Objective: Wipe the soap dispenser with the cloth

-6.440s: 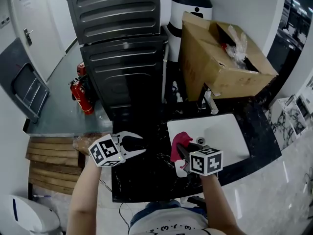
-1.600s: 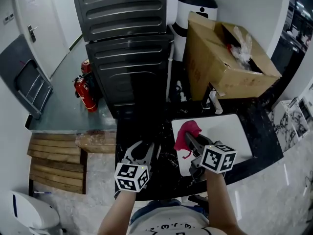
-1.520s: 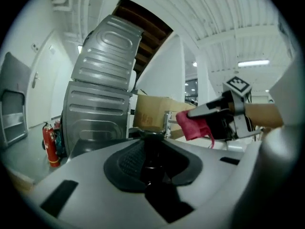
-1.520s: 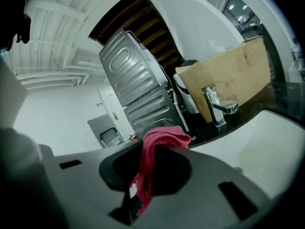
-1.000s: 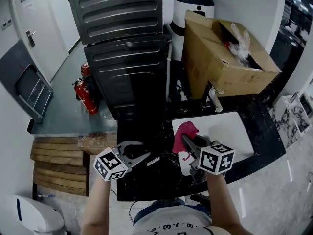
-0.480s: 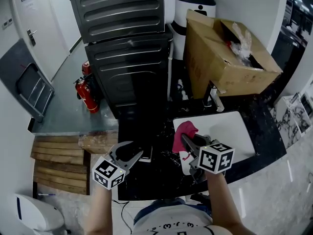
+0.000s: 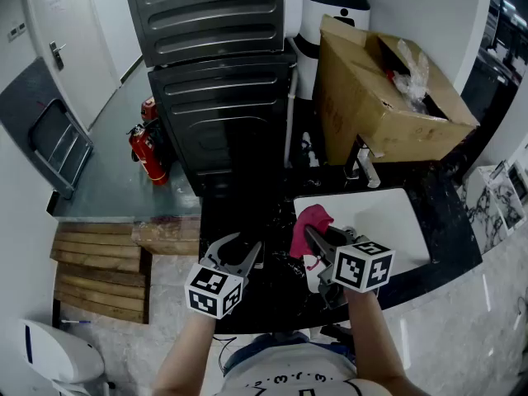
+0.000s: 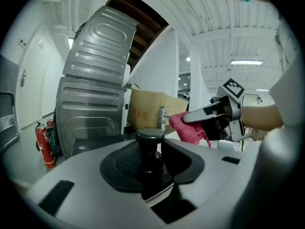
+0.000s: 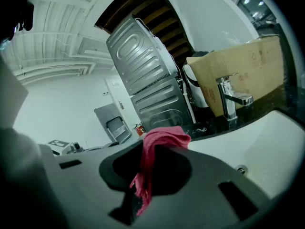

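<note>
A black soap dispenser (image 8: 150,138) with a round pump cap stands upright between my left gripper's (image 8: 151,149) jaws, whose pads press its sides. Those jaws have just been closing on it. In the head view my left gripper (image 7: 235,252) is over the black counter's front, pointing away from me. Just to its right, my right gripper (image 7: 313,238) is shut on a pink cloth (image 7: 309,225), which bunches above the jaws and hangs down between them (image 9: 157,144). The cloth is a short way from the dispenser, not touching it (image 8: 189,128).
A white sink (image 7: 388,221) with a chrome faucet (image 7: 363,167) lies right of the grippers. Behind it stands an open cardboard box (image 7: 388,89). Dark stacked appliances (image 7: 223,81) rise at the back, a red fire extinguisher (image 7: 148,151) and wooden slats (image 7: 91,271) are left.
My left gripper has swung from lying sideways at the left to pointing away from me, nearer the cloth, with the dispenser turned along with it. The right gripper and cloth have stayed put.
</note>
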The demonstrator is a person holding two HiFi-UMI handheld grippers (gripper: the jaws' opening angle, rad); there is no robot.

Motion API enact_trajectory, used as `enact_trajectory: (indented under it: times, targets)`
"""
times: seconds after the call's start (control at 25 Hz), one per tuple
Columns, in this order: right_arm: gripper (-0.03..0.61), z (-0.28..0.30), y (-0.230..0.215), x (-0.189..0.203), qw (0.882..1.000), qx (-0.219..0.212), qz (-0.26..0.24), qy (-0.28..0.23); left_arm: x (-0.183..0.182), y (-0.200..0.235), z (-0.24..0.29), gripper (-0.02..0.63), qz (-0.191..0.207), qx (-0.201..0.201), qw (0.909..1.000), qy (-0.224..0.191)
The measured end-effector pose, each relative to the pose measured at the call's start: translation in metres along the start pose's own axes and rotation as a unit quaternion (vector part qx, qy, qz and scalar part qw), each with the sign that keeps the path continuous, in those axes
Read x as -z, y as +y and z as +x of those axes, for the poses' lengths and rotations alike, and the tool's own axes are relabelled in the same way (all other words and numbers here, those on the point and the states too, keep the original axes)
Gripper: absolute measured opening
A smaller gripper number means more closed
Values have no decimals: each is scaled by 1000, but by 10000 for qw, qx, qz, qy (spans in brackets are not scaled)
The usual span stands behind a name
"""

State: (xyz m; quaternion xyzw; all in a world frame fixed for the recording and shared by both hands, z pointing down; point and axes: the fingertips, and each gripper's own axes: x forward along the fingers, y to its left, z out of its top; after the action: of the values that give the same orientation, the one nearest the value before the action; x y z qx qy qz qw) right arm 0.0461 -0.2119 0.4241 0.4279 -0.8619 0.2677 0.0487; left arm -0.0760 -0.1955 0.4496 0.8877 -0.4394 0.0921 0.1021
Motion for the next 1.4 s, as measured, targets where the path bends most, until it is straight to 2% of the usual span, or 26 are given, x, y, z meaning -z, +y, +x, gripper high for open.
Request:
enact_trajectory:
  times: [0.08,0.2,0.36,0.56,0.72,0.88,1.08,1.4]
  targets:
    - [49,0,1,1,10000,-12,-4,9,-2,-8,8,130,-103,87,9999,-92]
    - [49,-1,1,1,10000,-19,-12,24,-7,-11,16,125,-517,102,9982,-302]
    - [49,-2,1,4,10000,-11,-6,53,-9,5,11,106,-1222,-178,9906,-590]
    - [49,1,4,10,9999,-66,-20,150,1,33,-14,106,-2326,-612,9649,-1057]
    - [49,10,18,20,9989,-268,-104,371,13,43,-30,106,-2810,-769,9484,-1248]
    - [49,24,48,37,9953,-621,-346,662,18,48,-36,107,-2938,-854,9430,-1308]
    - [49,42,82,48,9894,-1012,-622,840,20,48,-37,107,-2872,-900,9446,-1313]
    - [49,56,80,67,9827,-751,-1236,1154,24,51,-39,110,-2974,-929,9412,-1305]
